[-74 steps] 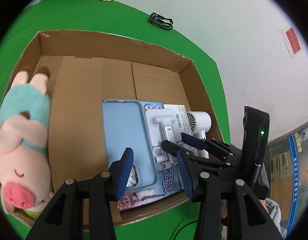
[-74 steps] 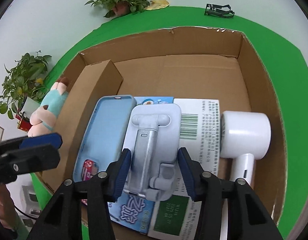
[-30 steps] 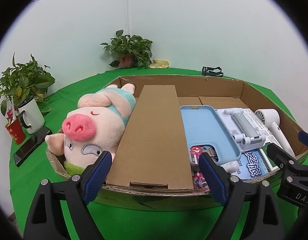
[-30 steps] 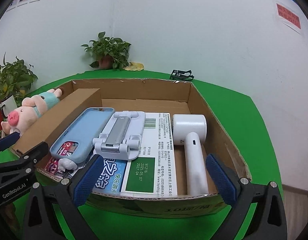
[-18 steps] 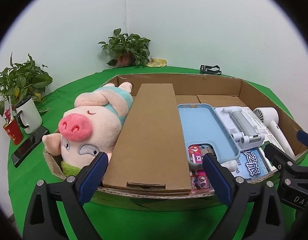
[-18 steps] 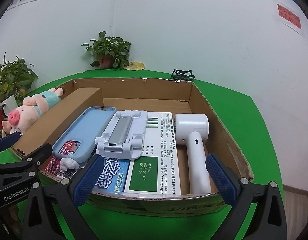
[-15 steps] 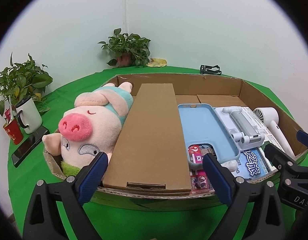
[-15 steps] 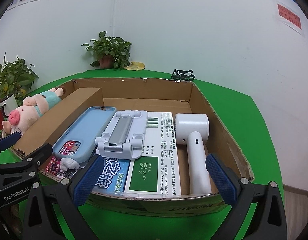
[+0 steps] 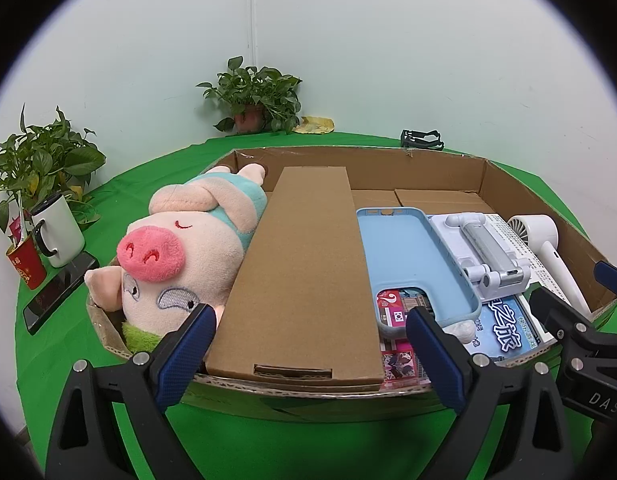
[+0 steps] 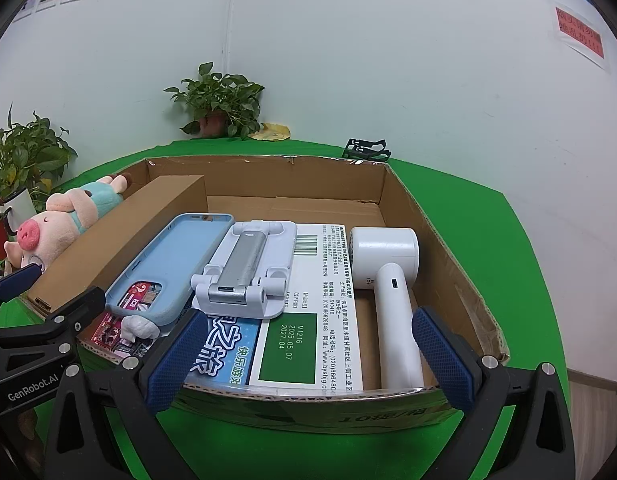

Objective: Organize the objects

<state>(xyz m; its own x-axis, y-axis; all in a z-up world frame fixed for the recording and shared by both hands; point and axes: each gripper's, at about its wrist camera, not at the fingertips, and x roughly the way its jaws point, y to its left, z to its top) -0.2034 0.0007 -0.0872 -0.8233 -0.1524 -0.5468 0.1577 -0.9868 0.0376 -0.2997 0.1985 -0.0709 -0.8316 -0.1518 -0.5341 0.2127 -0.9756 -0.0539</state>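
Note:
An open cardboard box (image 9: pixel 524 204) (image 10: pixel 440 248) sits on the green table. Inside lie a plush pig (image 9: pixel 180 240) (image 10: pixel 64 216), a long brown carton (image 9: pixel 308 264) (image 10: pixel 120 236), a light blue phone case (image 9: pixel 408 256) (image 10: pixel 176 264), a white folding stand (image 9: pixel 484 248) (image 10: pixel 248 272), a white hand fan (image 9: pixel 548 244) (image 10: pixel 392 280) and a printed flat box (image 10: pixel 324 320). My left gripper (image 9: pixel 308 352) hangs open in front of the box's near wall, holding nothing. My right gripper (image 10: pixel 308 360) is also open and empty, in front of the near wall.
On the table left of the box stand a white mug (image 9: pixel 58 230), a red cup (image 9: pixel 24 268) and a dark phone (image 9: pixel 60 292). Potted plants (image 9: pixel 252 96) (image 10: pixel 220 100) line the wall. A small black rack (image 9: pixel 422 140) lies behind the box.
Both grippers, earlier low over the phone case and the stand inside the box, have pulled back outside the near wall. The left jaws widened slightly; both hands have since kept still.

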